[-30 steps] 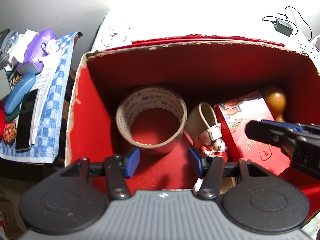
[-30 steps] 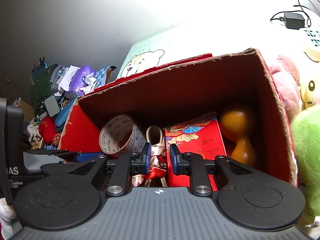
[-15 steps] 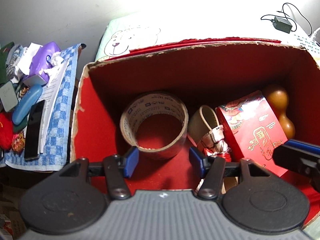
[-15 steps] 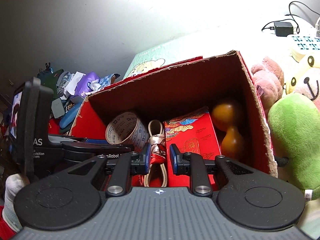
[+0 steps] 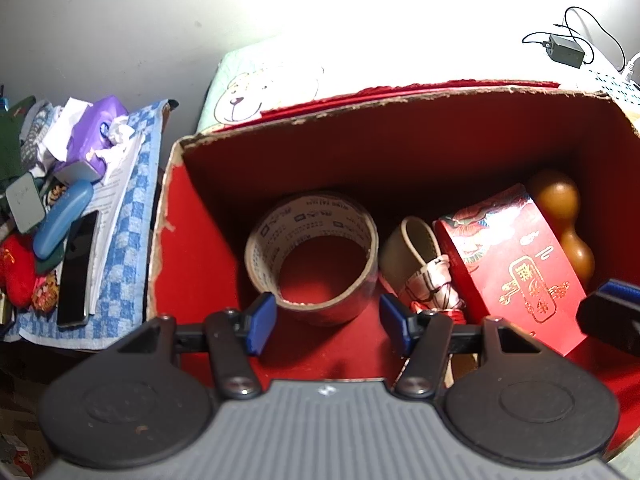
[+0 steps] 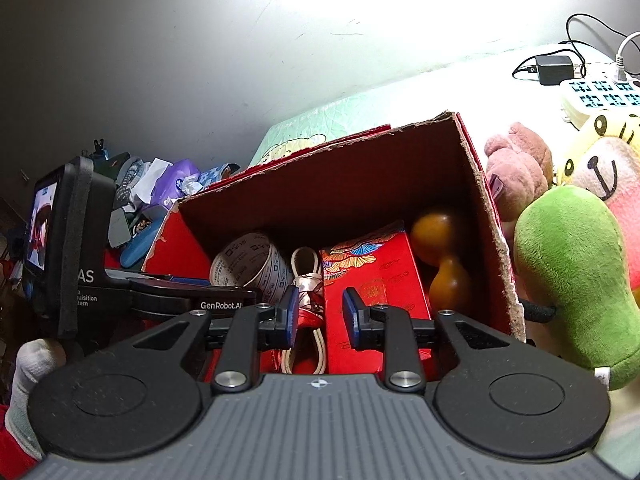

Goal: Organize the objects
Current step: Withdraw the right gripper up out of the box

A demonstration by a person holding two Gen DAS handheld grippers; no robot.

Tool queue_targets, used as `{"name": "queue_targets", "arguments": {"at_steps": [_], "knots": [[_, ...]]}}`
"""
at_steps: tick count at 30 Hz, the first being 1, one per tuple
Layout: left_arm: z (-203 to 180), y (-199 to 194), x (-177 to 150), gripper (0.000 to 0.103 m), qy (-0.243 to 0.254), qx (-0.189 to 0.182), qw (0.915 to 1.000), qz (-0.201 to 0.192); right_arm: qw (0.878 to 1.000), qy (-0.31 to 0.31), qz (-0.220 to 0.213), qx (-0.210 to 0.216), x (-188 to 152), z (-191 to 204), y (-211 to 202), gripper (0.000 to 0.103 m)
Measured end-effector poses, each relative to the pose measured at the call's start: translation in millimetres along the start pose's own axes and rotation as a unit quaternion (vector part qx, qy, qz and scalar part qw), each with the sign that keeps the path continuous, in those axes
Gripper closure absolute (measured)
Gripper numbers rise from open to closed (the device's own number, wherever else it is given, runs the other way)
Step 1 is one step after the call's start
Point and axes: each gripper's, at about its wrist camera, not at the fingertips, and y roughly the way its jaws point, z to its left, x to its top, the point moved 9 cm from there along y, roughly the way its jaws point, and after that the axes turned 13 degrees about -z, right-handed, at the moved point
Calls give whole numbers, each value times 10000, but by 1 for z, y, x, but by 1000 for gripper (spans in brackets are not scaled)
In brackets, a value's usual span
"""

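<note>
Both claws hang above the open red-lined cardboard box [image 5: 192, 264], holding nothing. Seen from its own camera, the left gripper [image 5: 326, 322] has its blue-padded fingers spread wide, level with the near side of the roll of printed packing tape [image 5: 312, 258] that lies on the box floor. At the far left of that view, a blue-and-white checked cloth [image 5: 134, 216] covers a side surface crowded with a purple tissue pack [image 5: 94, 136], a blue oblong case [image 5: 62, 220], a black slab-like phone [image 5: 78, 268] and a red plush lump [image 5: 16, 268]. A plain grey-white wall rises behind. Past the box lies a pale green sheet with a bear drawing [image 5: 256, 92], washed out by strong light.

Inside the box, going rightward from the tape, sit a tan loop with a patterned scarf knotted round it [image 5: 420, 260], a red packet with gold characters [image 5: 516, 272] leaning up, and an orange-brown wooden gourd [image 5: 568, 224] against the right wall.

In the right wrist view, the right gripper [image 6: 320, 316] has its fingers moderately parted, empty, over the scarf and the red packet's edge. Just outside the box's right wall crowd a pink plush bear [image 6: 516, 172], a green plush shape [image 6: 572, 272] and a yellow plush face [image 6: 600, 148]. Behind them lie a white power strip [image 6: 600, 96] and a black adapter with cable [image 6: 554, 68].
</note>
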Motion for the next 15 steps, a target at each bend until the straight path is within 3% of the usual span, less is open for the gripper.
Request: {"name": "queue_targets", "arguments": {"at_steps": [6, 13, 15], "knots": [[2, -5, 1, 40, -140, -30, 9997, -202, 9999, -25, -41, 117, 0, 1, -5, 76], [-2, -25, -9, 26, -106, 187, 9988, -449, 9991, -54, -285, 293, 3, 4, -16, 76], [2, -29, -10, 26, -142, 246, 9985, -468, 9989, -47, -317, 336, 2, 6, -18, 76]]}}
